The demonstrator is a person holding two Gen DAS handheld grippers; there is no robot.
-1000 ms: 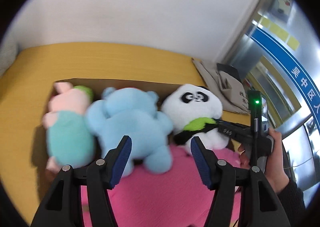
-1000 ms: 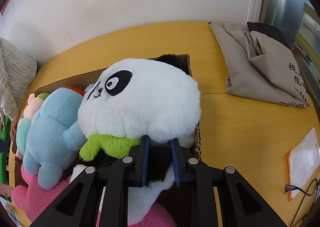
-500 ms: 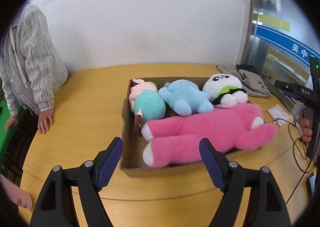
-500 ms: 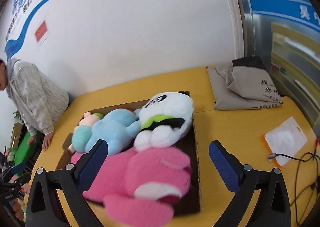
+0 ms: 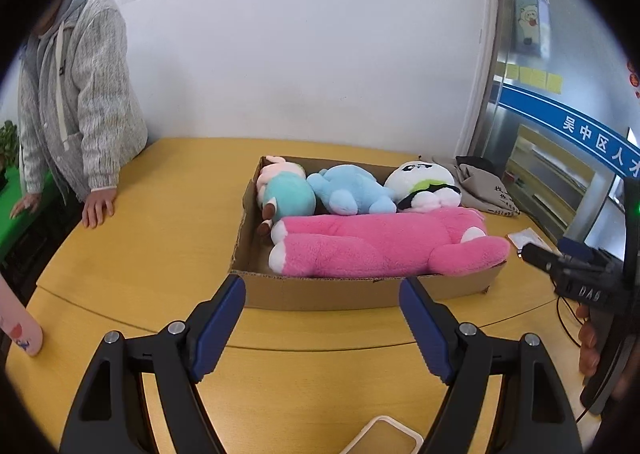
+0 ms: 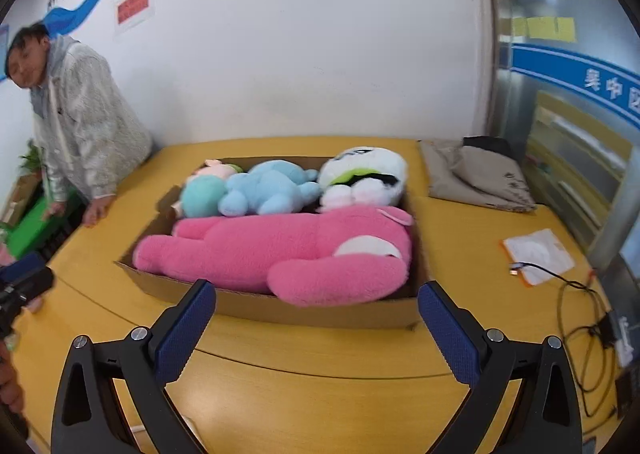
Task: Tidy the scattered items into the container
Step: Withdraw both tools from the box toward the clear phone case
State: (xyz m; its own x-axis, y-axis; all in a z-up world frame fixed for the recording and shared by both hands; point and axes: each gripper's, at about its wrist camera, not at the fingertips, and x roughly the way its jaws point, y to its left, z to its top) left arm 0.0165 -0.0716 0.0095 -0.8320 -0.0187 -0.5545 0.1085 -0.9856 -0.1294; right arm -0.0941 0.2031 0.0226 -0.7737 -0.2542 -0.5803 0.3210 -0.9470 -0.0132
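A shallow cardboard box (image 5: 360,294) (image 6: 320,316) sits on the yellow table and holds all the plush toys. A long pink plush (image 5: 380,242) (image 6: 280,250) lies along its near side. Behind it lie a teal-and-pink doll (image 5: 286,194) (image 6: 200,196), a light blue bear (image 5: 352,192) (image 6: 268,190) and a panda (image 5: 424,182) (image 6: 364,174). My left gripper (image 5: 322,320) hangs open over bare table in front of the box. My right gripper (image 6: 316,324) is open wide, also short of the box, nothing between its fingers.
A person in a grey cardigan (image 5: 76,102) leans a hand on the table's left edge. A folded grey bag (image 6: 476,178) lies at the back right. A white pouch (image 6: 538,254) and black cables (image 6: 580,330) lie on the right. A phone (image 5: 384,438) lies near me.
The right gripper let go of the panda and opened wide. Both grippers pulled back from the box, so the whole box and the table in front of it now show.
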